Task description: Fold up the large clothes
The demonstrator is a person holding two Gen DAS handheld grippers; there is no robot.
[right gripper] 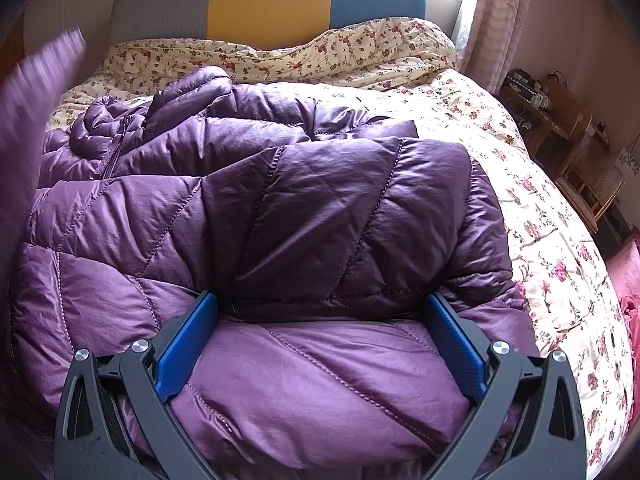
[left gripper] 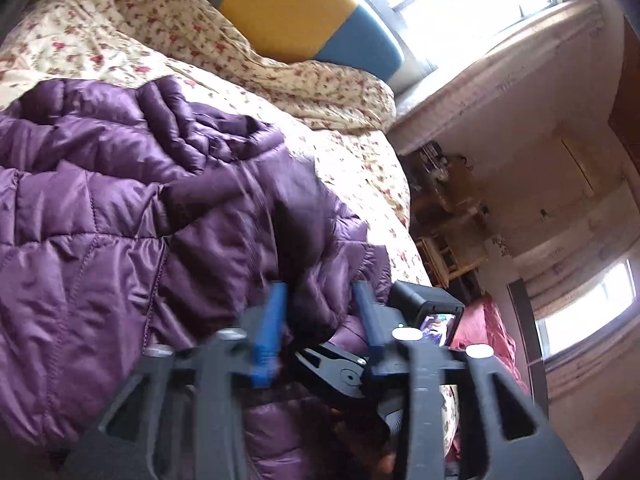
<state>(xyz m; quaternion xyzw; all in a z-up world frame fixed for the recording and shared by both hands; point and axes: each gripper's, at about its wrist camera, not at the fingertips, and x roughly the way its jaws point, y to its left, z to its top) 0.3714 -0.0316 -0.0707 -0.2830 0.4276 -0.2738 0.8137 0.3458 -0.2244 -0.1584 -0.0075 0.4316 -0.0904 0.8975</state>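
Purple quilted down jacket lies spread across a bed covered with a floral duvet, its zipped collar end bunched toward the colour-blocked headboard and its hem toward the near edge, so the long axis runs from the person holding the tools to the headboard.

Over the near hem, the right gripper points steeply down with its blue pads spread wide. A puffy fold bulges up between them, but the pads stand either side of it and do not appear to press on it.

From beside it, the left gripper sits lower and closer to the bed's window-side edge, blurred in its own view. Its blue fingers stand roughly half apart with purple fabric showing in the gap; whether they pinch anything cannot be told through the blur. The right tool's black body and small screen show just beyond its fingertips.

Judging by the layout, the right hand is the better placed to take the hem, and the coming fold would most likely carry that edge up the jacket's length toward the collar.
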